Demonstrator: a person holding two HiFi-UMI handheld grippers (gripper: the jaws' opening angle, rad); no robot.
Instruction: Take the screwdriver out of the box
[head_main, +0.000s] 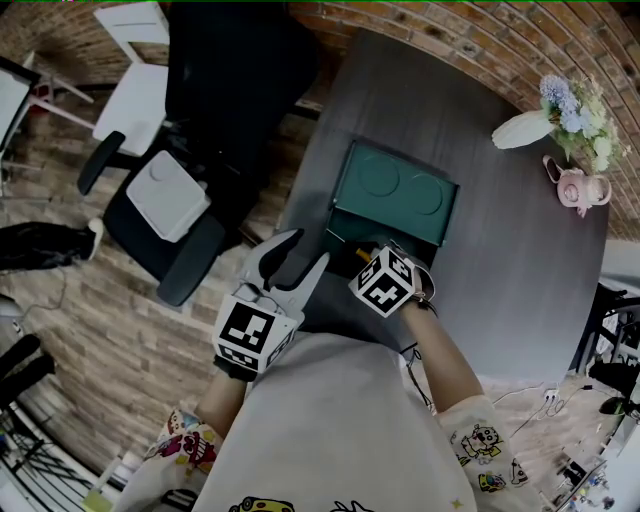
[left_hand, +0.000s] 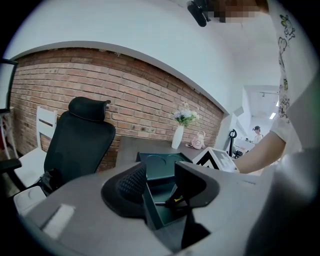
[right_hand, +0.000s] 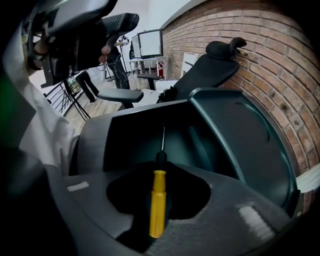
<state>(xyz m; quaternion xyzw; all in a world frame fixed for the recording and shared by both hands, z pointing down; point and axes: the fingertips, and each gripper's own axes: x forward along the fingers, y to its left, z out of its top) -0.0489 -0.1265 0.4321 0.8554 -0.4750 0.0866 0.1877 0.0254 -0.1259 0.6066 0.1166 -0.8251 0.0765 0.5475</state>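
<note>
- The green box (head_main: 400, 190) stands on the dark desk (head_main: 520, 260), close to its near edge. Its lid is swung open and leans toward the far edge, with 2 round recesses on the inner face.
- The screwdriver (right_hand: 158, 200) is the only thing that shows in the box. It has a yellow handle, a black collar and a thin shaft that points deeper into the box.
- The right gripper (right_hand: 159, 192) reaches steeply down into the box, its 2 jaws clenched on the yellow handle.
- The left gripper (head_main: 308, 248) hovers over the desk's near edge, just left of the box. Its jaws are spread wide and grasp nothing.
- At the desk's far right corner lie a white vase (head_main: 522, 128) of flowers and a small pink pot (head_main: 575, 187), well apart from the box.
- A black office chair (head_main: 190, 150) stands off the desk's left edge.
</note>
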